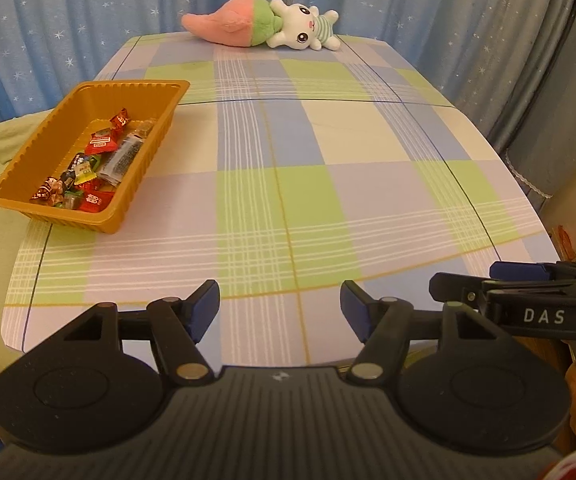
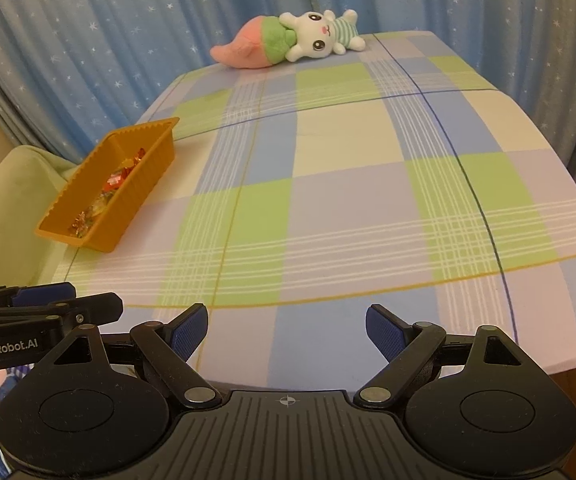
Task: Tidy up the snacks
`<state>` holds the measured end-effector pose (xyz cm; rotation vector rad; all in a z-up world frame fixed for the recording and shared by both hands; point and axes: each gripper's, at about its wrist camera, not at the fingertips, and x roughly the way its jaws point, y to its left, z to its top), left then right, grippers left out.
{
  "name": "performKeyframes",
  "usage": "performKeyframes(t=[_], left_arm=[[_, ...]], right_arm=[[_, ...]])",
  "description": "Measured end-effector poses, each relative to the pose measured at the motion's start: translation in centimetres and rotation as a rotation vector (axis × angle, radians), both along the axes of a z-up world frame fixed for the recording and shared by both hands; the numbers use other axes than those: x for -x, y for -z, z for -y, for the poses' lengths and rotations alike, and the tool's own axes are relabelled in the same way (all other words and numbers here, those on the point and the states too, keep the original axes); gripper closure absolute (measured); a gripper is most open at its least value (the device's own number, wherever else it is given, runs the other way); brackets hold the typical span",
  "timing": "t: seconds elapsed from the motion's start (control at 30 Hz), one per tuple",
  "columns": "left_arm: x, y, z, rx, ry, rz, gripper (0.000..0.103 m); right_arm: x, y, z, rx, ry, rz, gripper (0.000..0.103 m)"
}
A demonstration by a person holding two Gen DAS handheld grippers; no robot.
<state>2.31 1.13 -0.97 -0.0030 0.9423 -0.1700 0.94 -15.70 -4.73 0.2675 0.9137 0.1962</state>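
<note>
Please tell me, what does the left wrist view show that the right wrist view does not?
Only the left wrist view shows the left gripper head-on and single wrappers readable in the orange tray. Only the right wrist view shows the right gripper head-on and the table's near right corner. Both share the checked tablecloth, the tray of sweets and the rabbit plush.

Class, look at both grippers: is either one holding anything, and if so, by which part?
Nothing is held. The left gripper and right gripper are both open and empty above the table.

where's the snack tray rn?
The orange snack tray sits at the table's left edge in both wrist views, wrapped candies inside, well short of the plush bunny at the far end.
</note>
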Motion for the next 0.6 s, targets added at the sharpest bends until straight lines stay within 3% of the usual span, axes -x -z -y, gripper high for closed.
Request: performKeyframes(t=[0.6], left_arm=[[0.88, -0.23, 0.71, -0.01, 0.008, 0.007, 0.038]], right_arm=[[0.82, 0.16, 0.6, -0.002, 0.005, 0.001, 0.017]])
